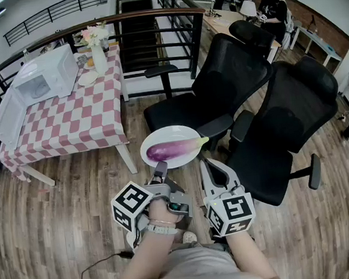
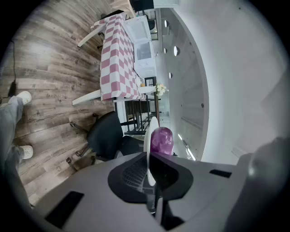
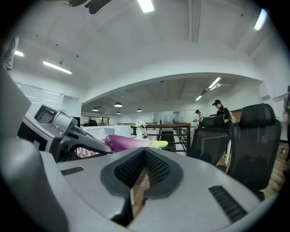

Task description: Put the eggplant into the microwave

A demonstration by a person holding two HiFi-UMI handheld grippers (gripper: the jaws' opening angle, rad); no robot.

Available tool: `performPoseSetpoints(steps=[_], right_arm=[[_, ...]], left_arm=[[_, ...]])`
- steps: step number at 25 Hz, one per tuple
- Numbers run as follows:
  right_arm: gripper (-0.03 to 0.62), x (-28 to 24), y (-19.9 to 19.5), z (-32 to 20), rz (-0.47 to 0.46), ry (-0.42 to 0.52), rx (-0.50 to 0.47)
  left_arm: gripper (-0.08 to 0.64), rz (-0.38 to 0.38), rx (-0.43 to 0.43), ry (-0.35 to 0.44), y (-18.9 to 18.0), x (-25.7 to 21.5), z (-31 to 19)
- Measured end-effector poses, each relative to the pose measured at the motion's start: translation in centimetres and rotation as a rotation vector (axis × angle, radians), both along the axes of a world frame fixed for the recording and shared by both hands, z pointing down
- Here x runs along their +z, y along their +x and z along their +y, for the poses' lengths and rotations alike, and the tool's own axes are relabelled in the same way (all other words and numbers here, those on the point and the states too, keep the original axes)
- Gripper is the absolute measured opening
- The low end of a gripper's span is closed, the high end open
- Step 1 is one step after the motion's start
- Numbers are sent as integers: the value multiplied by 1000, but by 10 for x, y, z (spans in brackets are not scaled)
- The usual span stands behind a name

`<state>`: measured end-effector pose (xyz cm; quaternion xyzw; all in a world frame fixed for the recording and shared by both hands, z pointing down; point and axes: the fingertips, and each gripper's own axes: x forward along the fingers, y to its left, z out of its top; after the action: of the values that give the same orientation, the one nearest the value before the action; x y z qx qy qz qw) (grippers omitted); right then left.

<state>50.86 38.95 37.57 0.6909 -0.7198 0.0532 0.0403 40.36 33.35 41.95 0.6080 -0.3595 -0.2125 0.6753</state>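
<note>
- Table (image 1: 78, 115), checked cloth: well apart from you, across the wooden floor (image 1: 59, 230).
- Microwave (image 1: 59, 61): at the table's far left corner, door swung open.
- Plate (image 1: 161, 136): white, held level in the air, off the table.
- Eggplant (image 1: 169, 149): lies along the plate, not yet delivered.
- Left gripper (image 1: 160, 167): your fingers are pinched on the plate's near rim.
- Right gripper (image 1: 205, 163): fingers closed on nothing, just beside the rim.
- Step in hand: the carry. Next, you likely walk the plate to the table, keeping it level.
</note>
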Motion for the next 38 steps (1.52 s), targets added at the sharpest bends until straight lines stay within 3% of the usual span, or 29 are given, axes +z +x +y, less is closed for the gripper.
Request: performPoseSetpoints(steps=[13, 38], right_arm=[[25, -4, -8, -13, -11, 24, 30], [25, -11, -167, -123, -4, 49, -49]], left_arm=[[17, -19, 18, 16, -14, -5, -11], [17, -14, -58, 25, -180, -10, -118]])
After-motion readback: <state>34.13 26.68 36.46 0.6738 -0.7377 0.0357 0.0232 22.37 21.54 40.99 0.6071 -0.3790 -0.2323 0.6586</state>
